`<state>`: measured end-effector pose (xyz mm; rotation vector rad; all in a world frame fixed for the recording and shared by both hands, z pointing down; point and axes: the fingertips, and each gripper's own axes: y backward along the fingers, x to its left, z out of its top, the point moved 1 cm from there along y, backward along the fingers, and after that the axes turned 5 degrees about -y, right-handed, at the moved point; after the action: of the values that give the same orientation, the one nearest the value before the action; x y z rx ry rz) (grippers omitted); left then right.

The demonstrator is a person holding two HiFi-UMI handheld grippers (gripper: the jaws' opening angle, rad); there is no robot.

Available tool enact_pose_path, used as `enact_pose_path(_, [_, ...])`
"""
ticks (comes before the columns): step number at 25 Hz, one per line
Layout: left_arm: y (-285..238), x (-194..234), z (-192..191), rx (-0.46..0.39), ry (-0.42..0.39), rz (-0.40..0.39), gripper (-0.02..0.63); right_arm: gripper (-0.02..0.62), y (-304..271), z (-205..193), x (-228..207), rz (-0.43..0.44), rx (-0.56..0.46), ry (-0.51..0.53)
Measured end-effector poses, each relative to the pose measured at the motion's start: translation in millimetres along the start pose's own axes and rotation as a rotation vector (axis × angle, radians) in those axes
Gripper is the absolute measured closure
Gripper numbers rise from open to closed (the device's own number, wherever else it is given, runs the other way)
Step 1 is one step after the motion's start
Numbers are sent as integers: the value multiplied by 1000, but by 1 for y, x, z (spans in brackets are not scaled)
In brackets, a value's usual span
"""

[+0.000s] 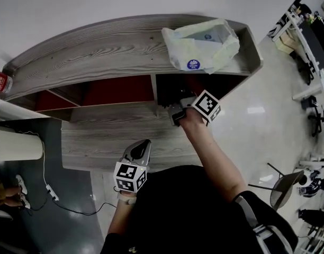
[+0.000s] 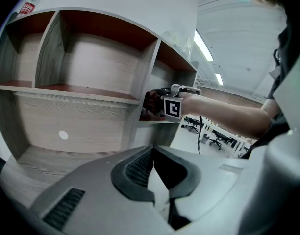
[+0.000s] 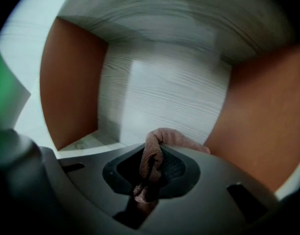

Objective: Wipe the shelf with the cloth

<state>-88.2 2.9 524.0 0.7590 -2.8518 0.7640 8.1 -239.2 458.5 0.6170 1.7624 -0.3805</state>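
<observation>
Pinkish cloth (image 3: 159, 140) pinched in right gripper (image 3: 151, 161), inside wooden shelf's (image 1: 106, 53) right cubby. Likely wiping step; next, sweep cubby floor. Left gripper (image 2: 151, 155) closed, empty.

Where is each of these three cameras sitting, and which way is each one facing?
Head view: on the person's head, looking steeply down on the shelf top and a plastic bag; both forearms, left gripper and right gripper show.
Left gripper view: on the left gripper, facing the shelf's open front; its shut, empty jaws show.
Right gripper view: on the right gripper, facing into one compartment; its jaws grip the cloth.
Shared: head and left gripper views both show the right gripper at the right-hand compartment.
</observation>
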Motion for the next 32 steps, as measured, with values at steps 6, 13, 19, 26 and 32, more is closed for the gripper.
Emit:
enact_pose_path(6, [-9, -12, 8, -7, -34, -48, 601, 557, 40, 0, 27, 24, 78, 210])
enact_pose_path(13, [-20, -32, 22, -26, -79, -116, 600, 554, 102, 2, 49, 49, 127, 485])
enact_pose_path(19, [-24, -41, 35, -44, -99, -150, 601, 552, 148, -5, 49, -7, 196, 744])
enact_pose_path(26, [-28, -47, 44, -66, -130, -185, 600, 552, 186, -15, 36, -93, 246, 980])
enact_pose_path(32, [-27, -55, 47, -78, -160, -215, 600, 552, 213, -23, 35, -95, 275, 1069])
